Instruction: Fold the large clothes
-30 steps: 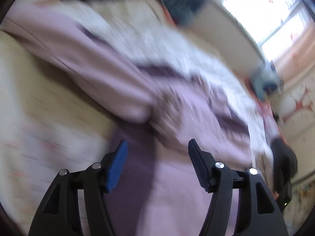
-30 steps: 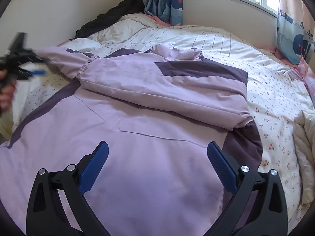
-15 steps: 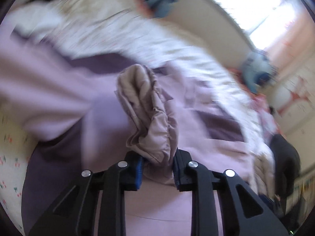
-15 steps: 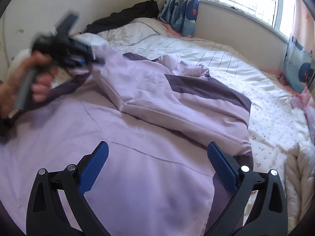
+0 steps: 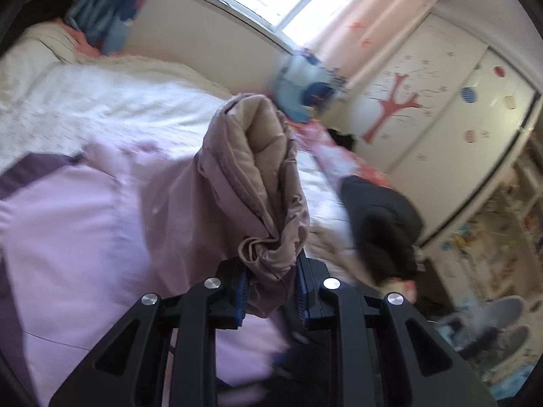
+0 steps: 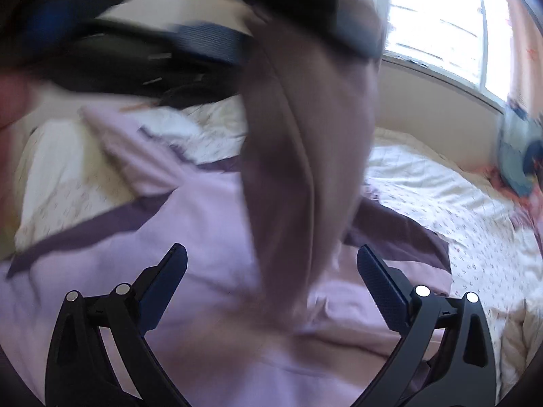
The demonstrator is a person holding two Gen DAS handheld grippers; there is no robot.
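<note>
A: How much of the bed (image 5: 112, 101) shows?
B: Its far edge under the window; the near edge is cut off. The lilac jacket (image 5: 74, 237) covers the middle, blurred, its dark bands running out of view at the left.
A: And the sleeve (image 5: 258, 176)?
B: Lifted off the bed, its bunched cuff pinched tight between the left gripper's (image 5: 271, 285) blue pads. In the right wrist view it hangs as a smeared strip across the centre.
A: The right gripper (image 6: 271, 285)?
B: Jaws spread wide above the jacket, nothing between them.
A: Top left there?
B: Dark blur, probably the other gripper; I cannot tell.
</note>
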